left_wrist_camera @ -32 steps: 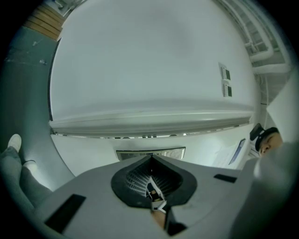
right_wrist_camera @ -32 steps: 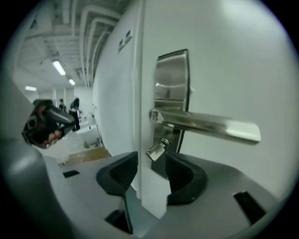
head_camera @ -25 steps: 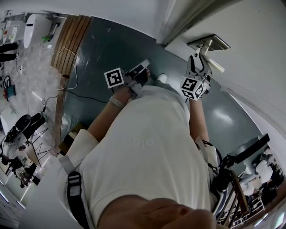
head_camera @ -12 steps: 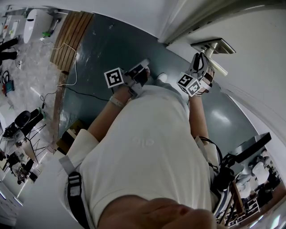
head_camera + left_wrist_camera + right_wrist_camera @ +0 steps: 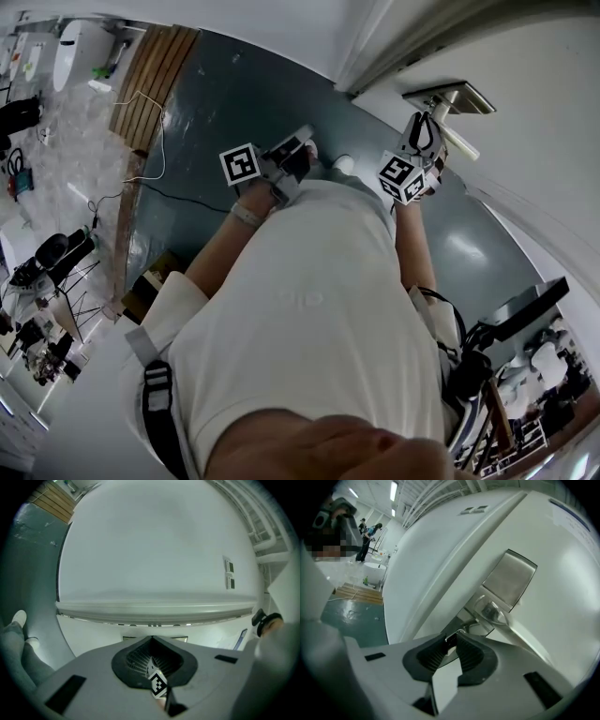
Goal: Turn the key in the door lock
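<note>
The steel lock plate [image 5: 509, 578] with its lever handle [image 5: 494, 613] sits on the white door [image 5: 562, 602]. Just below the lever a small silver key [image 5: 449, 642] sticks out. My right gripper [image 5: 449, 643] points at it, jaws closing, with both tips against the key's head. In the head view the right gripper [image 5: 424, 131] is up at the lock plate [image 5: 450, 98]. My left gripper [image 5: 298, 142] hangs level over the floor, away from the door. Its jaws meet at the tips [image 5: 152, 639] with nothing between them.
The person's white shirt fills the middle of the head view. Wooden planks [image 5: 150, 84] and a loose cable [image 5: 159, 192] lie on the green floor at the left. Tripods and gear [image 5: 42, 281] stand at the far left. A shoe [image 5: 18, 619] shows beside the door.
The right gripper has moved a little up and in toward the lock plate, and its jaws have narrowed from wide apart to nearly together. The left gripper has stayed where it was.
</note>
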Motion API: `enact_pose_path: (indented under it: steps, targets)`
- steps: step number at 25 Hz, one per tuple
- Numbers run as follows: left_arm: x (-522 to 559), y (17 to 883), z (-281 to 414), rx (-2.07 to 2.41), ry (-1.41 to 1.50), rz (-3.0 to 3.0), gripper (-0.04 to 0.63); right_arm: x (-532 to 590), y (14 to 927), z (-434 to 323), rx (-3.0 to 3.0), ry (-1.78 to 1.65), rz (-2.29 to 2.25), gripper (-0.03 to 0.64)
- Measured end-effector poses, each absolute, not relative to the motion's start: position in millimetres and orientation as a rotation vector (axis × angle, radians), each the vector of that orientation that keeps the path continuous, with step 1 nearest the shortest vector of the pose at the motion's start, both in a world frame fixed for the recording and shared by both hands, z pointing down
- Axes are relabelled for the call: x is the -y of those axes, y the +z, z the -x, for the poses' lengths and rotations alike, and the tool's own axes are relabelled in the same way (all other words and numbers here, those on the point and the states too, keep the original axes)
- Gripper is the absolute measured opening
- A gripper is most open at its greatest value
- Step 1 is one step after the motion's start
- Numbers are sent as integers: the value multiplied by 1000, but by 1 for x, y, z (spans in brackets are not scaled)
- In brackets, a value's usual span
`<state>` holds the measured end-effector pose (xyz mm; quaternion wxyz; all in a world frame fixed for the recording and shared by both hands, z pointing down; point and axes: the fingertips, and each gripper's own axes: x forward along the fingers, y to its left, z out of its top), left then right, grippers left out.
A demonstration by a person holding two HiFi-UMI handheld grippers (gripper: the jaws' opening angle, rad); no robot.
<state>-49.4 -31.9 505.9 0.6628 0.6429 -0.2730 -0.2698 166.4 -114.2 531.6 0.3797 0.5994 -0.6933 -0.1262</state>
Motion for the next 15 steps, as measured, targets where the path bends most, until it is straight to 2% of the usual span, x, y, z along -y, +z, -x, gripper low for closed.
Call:
enact_pose_path:
  steps: [15]
  targets:
    - [27, 506, 47, 640, -610, -1456, 6, 115, 533, -177, 2073, 178, -1752, 80]
